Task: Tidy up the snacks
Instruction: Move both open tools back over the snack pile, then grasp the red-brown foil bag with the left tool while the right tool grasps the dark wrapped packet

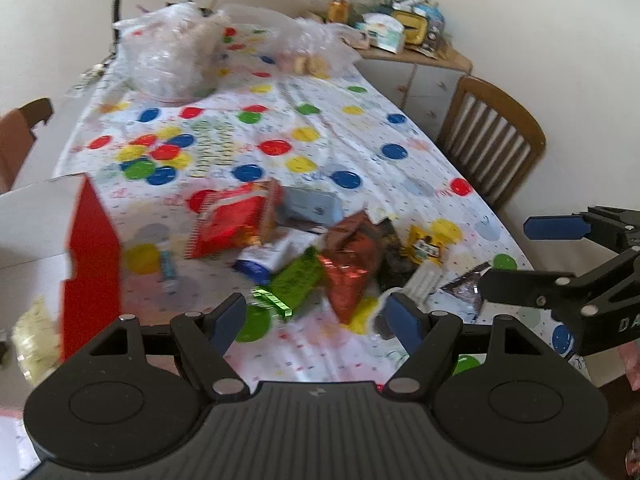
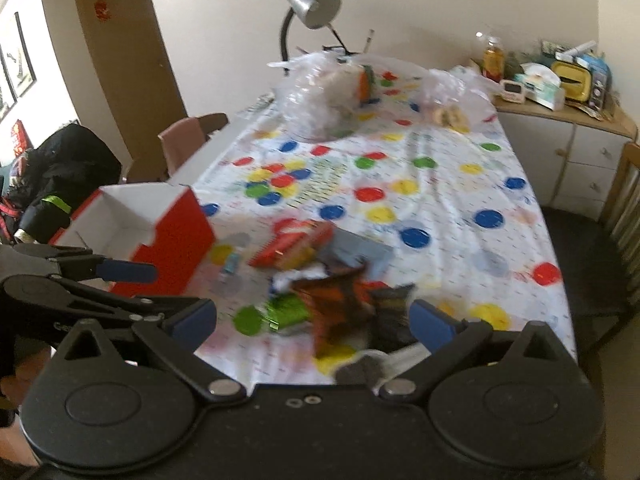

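A pile of snack packets lies on the near part of the dotted tablecloth: a red striped bag point(image 1: 230, 220), a green packet point(image 1: 294, 280), an orange-red foil bag point(image 1: 352, 268), a yellow packet point(image 1: 424, 246) and a pale blue pack point(image 1: 314, 204). A red box with a white inside point(image 2: 132, 220) stands open to their left; it also shows in the left wrist view point(image 1: 92, 260). My left gripper point(image 1: 316, 320) is open and empty above the near edge of the pile. My right gripper point(image 2: 312, 320) is open and empty over the pile, to the right of the left one.
Clear plastic bags point(image 1: 172, 56) and a desk lamp point(image 2: 312, 4) sit at the table's far end. A cluttered sideboard point(image 2: 560, 120) stands at the back right. Wooden chairs point(image 1: 492, 136) flank the table on both sides.
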Demonstrator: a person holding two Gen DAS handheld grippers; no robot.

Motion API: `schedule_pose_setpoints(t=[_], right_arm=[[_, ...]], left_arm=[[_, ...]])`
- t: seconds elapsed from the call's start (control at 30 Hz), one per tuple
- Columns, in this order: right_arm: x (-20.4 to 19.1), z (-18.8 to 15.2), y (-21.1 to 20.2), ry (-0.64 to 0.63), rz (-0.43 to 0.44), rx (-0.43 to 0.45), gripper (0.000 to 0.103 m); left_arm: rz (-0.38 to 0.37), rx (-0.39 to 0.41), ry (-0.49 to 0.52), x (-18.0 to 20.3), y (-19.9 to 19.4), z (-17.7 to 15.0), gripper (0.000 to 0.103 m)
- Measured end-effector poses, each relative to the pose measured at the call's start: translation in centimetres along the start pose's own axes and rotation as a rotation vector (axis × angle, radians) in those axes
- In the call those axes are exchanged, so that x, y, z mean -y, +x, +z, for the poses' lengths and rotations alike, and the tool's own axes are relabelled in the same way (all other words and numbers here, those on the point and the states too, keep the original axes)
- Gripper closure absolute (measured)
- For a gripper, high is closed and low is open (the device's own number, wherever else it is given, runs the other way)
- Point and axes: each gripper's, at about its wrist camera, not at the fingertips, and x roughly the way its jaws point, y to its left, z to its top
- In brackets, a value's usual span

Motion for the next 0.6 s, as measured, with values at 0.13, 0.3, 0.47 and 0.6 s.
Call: schedule_pose_setpoints(t=[0.13,0.3,0.47,0.6], right_arm=[[2.7,-1.1,0.6,-0.006,-0.022,-0.028,0.000],[5.7,-2.4,2.0,-0.022,-0.032,-0.077,0.001],[8.3,-3.7,3.8,-0.007,-0.042,-0.136,0.001],[9.6,-4.6,5.2,0.007,-0.045,-0.183,0.003]], left_arm=[[-0.021,-0.030,0.034,1.6,2.4,0.4,0.026],[-0.016,-0.080,0.043,2.7,5.5,0.9,0.026],[0.003,-0.108,0.048,3.1,8.0,1.7,0.026],[0.020,-0.123,0.045,3.2,9.9,2.5,0.026]])
